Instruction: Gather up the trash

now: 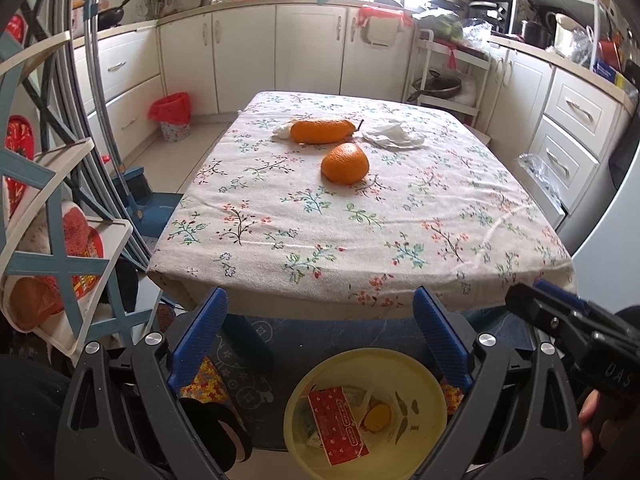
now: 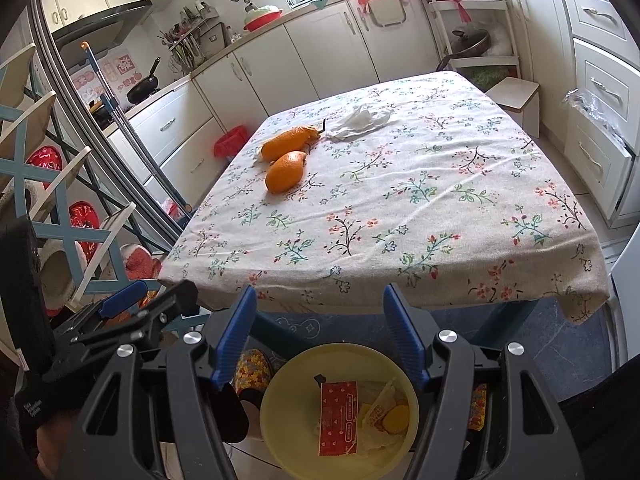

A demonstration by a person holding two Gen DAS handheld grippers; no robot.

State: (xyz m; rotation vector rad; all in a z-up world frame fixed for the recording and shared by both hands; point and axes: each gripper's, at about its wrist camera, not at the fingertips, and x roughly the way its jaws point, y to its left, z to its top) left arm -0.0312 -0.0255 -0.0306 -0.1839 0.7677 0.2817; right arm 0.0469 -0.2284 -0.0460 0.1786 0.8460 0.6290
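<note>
Hovering over yellow bin [image 2: 280, 432] — both grippers open, left gripper [image 1: 320, 340], right gripper [image 2: 318, 336].

Two black-framed grippers, left gripper [image 1: 320, 312] and right gripper [image 2: 320, 312], ribbed blue fingers [image 1: 202, 334], silver screws.

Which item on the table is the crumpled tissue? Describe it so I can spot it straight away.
Start at the table with the floral tablecloth. Toward its far end lie two orange peel pieces; just right of the farther, longer one, beside its dark stem, is the crumpled tissue. It is the flat, wrinkled white thing, unlike the rounded orange peels.
</note>
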